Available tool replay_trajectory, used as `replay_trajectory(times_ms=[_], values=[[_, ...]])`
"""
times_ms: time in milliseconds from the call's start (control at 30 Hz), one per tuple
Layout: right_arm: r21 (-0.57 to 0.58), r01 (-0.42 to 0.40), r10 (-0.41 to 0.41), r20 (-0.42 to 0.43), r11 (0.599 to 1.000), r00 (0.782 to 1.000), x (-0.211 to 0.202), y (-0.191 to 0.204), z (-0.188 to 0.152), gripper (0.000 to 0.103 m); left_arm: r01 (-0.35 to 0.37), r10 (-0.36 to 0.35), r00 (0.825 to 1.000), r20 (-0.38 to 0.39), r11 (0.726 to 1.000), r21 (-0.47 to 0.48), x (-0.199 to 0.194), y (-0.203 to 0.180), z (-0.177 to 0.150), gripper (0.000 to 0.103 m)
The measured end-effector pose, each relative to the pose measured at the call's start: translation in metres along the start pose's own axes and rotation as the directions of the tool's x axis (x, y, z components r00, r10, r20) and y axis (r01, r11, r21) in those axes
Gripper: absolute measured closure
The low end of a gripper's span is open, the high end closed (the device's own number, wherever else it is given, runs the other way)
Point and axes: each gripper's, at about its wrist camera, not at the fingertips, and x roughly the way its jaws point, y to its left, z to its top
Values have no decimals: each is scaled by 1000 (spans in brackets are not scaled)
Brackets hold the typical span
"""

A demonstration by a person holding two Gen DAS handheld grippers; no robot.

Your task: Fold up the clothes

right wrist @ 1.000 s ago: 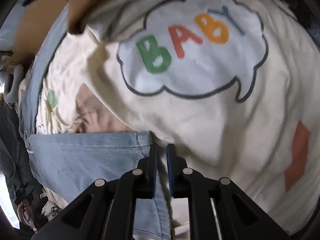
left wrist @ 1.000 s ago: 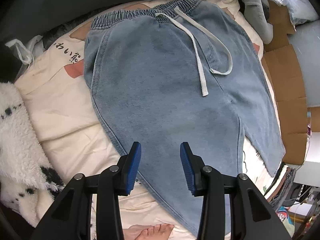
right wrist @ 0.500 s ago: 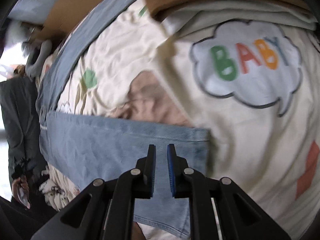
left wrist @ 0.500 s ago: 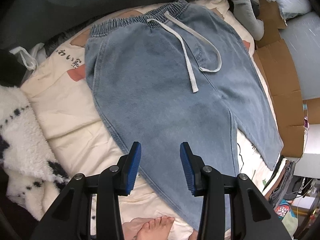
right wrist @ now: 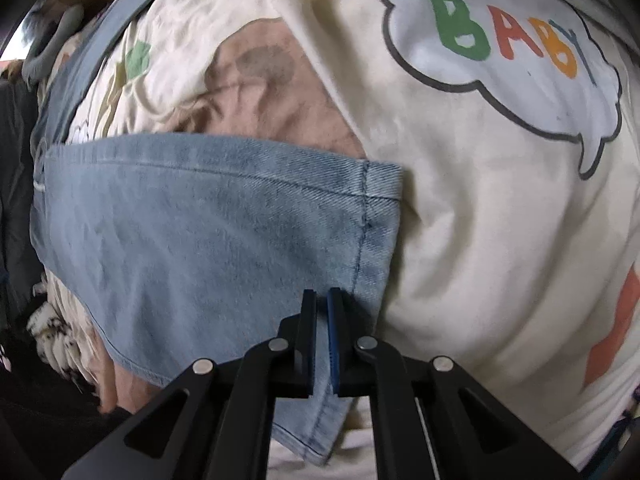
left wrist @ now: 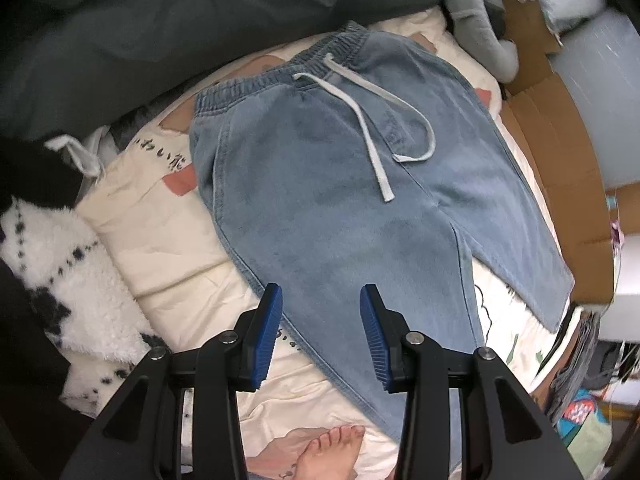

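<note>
Right gripper (right wrist: 322, 294) now over jeans (right wrist: 208, 220) hem, nipped closed, empty; left gripper (left wrist: 320, 300) higher, parted above jeans (left wrist: 332, 184)

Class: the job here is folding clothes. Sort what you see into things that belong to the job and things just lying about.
Belongs: denim trousers, white drawstring, left gripper, right gripper.

Lying about: grey plush toy, cardboard, fluffy spotted blanket, cream printed bedcover.

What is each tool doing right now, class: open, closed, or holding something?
Left tool: open, holding nothing, above the jeans.
Right tool: closed on the jeans' leg near its hem.
</note>
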Motion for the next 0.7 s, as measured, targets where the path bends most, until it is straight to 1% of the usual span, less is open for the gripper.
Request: replay_trajectory(times_ms=[133, 233, 333, 400, 467, 600, 700], values=[[3, 1, -1, 27, 1000, 1000, -15, 2, -3, 97, 13, -12, 1000, -17, 998, 56, 9, -9, 6, 62], [-23, 10, -9, 55, 1000, 998, -27, 9, -3, 97, 27, -25, 999, -27, 996, 86, 21, -14, 12, 62], [46, -17, 11, 117, 999, 993, -39, 18, -2, 95, 37, -35, 999, -29, 994, 98, 33, -15, 16, 62], [49, -12, 5, 137, 999, 991, -43, 24, 0, 91, 50, -47, 998, -31, 993, 105, 44, -12, 21, 62], [54, -3, -5, 149, 999, 989, -44, 29, 3, 90, 52, -49, 998, -26, 993, 103, 53, -8, 26, 62], [42, 23, -30, 160, 999, 987, -44, 44, 14, 90, 55, -56, 998, 12, 996, 71, 73, 8, 33, 62], [31, 43, -48, 159, 999, 986, -41, 55, 22, 89, 72, -76, 995, 71, 996, 61, 81, 18, 41, 62]])
